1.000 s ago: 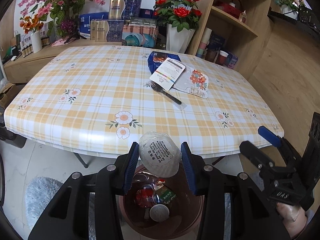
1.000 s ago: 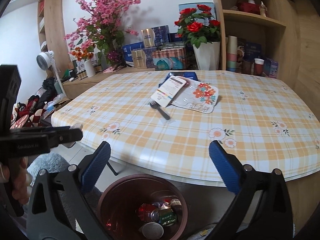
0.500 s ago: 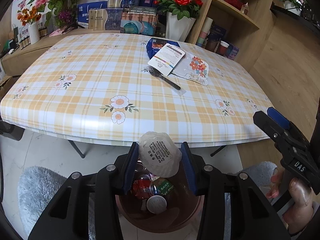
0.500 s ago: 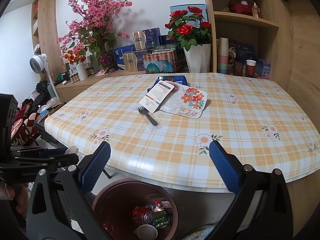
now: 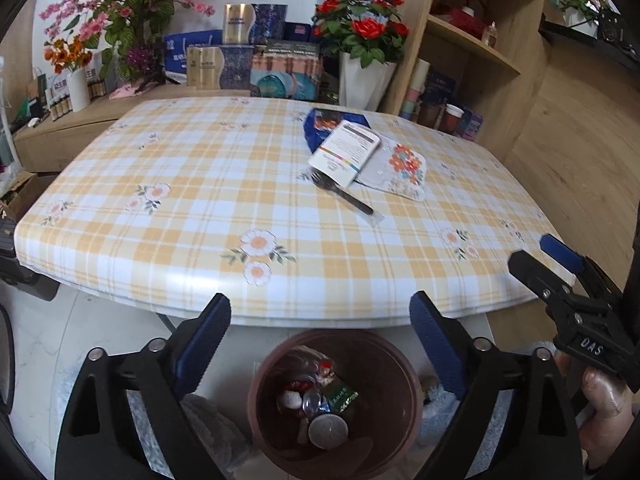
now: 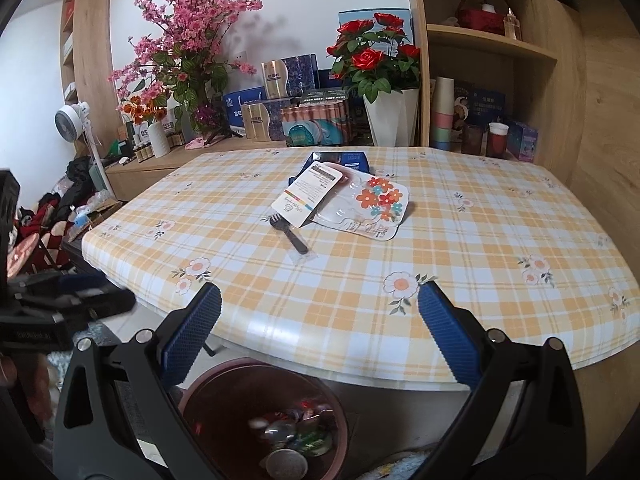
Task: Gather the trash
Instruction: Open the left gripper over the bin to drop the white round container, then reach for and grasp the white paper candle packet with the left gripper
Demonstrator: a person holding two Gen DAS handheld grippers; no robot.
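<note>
My left gripper (image 5: 319, 306) hangs over the brown trash bin (image 5: 280, 352); its jaws are opening and nothing is between them. The bin holds wrappers and a round lid (image 5: 328, 432). A blurred pale shape (image 6: 276, 428) shows inside the bin (image 6: 224, 376) in the right wrist view. My right gripper (image 6: 319, 295) is open and empty at the table's near edge, to the right of the left one. On the table lie a black fork (image 5: 344, 196) in a clear wrapper, a white packet (image 5: 346, 152), a blue packet (image 5: 320, 124) and a floral plastic tray (image 5: 400, 172).
The checked table (image 5: 200, 200) overhangs the bin. Behind it a low sideboard carries boxes (image 5: 256, 68) and flower vases (image 5: 360, 80). Wooden shelves (image 5: 472, 48) with cups stand at the right. A grey rug (image 5: 208, 416) lies by the bin.
The left jaws have sprung wide apart and the white mask that they held over the bin is gone from between them. The right gripper stays open.
</note>
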